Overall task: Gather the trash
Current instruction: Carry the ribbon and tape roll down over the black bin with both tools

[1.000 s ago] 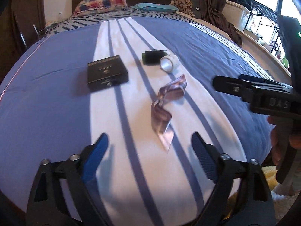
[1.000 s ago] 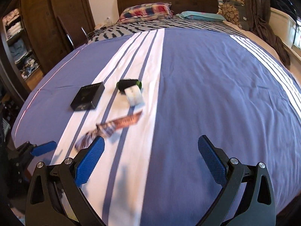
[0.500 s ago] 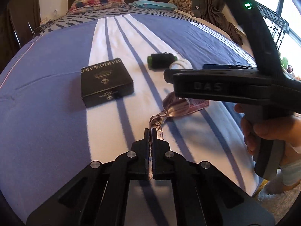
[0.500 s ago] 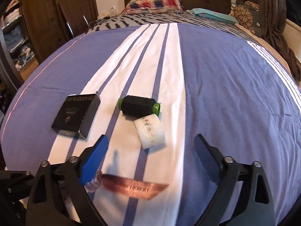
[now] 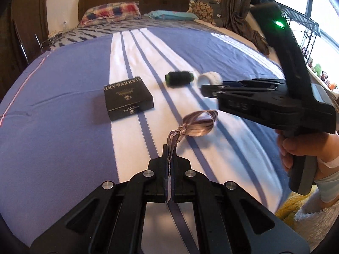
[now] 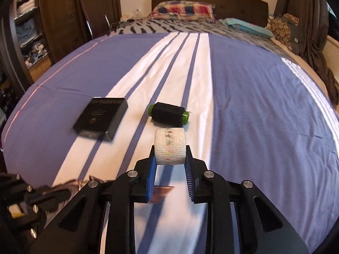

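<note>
My left gripper (image 5: 169, 154) is shut on one end of a shiny striped wrapper (image 5: 199, 122), which trails forward over the bed. My right gripper (image 6: 169, 158) is shut on a white patterned tape roll (image 6: 169, 146); the roll also shows in the left wrist view (image 5: 209, 78) at the right gripper's tips. A black thread spool with green ends (image 6: 168, 114) lies just beyond the roll. A black box with gold print (image 6: 101, 117) lies to its left, and also shows in the left wrist view (image 5: 127, 99).
All lies on a bed with a blue cover and white stripes (image 6: 254, 105). Pillows (image 6: 184, 9) and a dark headboard are at the far end. A wardrobe (image 6: 53, 21) stands left. A yellow rug (image 5: 296, 207) lies by the bed's right side.
My left gripper closed on the wrapper's end and raised it. My right gripper moved forward to the white roll and closed on it.
</note>
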A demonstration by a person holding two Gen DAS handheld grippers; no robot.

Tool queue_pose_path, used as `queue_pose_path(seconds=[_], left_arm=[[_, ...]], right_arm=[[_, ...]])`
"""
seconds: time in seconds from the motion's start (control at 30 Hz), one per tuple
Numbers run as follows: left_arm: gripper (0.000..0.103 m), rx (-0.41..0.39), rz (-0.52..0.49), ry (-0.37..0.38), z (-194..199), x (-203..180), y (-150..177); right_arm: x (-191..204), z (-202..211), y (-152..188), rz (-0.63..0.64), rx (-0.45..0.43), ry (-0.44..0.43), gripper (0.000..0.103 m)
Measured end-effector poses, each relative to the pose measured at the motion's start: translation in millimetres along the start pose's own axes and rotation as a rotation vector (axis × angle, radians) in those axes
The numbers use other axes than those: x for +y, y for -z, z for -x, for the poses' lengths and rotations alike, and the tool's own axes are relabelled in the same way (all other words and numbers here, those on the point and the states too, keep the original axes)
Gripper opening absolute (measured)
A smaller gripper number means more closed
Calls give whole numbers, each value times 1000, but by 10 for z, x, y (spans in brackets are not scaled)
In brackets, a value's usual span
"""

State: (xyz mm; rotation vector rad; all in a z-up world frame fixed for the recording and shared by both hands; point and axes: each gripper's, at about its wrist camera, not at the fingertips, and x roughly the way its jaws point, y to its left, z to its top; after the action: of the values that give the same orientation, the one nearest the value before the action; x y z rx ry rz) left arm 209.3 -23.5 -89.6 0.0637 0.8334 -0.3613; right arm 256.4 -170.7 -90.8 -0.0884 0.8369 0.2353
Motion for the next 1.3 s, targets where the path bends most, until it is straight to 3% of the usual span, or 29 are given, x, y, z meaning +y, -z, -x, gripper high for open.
queue_pose_path(seconds=[0.33, 0.6, 0.97, 1.3], left_arm=[[0, -101, 5, -17, 829, -267, 239], [0, -141, 6, -6, 1255, -434, 567], [0, -100, 3, 30, 1377, -635, 1173], [0, 24, 6, 53, 1094, -715, 1685]], right_arm=[[-20, 1113, 430, 9, -130, -4, 26], [24, 1633, 897, 23, -172, -26, 26], [128, 1797, 1542, 7, -143, -65, 26], [272, 1574, 2104, -10, -41, -90, 26]])
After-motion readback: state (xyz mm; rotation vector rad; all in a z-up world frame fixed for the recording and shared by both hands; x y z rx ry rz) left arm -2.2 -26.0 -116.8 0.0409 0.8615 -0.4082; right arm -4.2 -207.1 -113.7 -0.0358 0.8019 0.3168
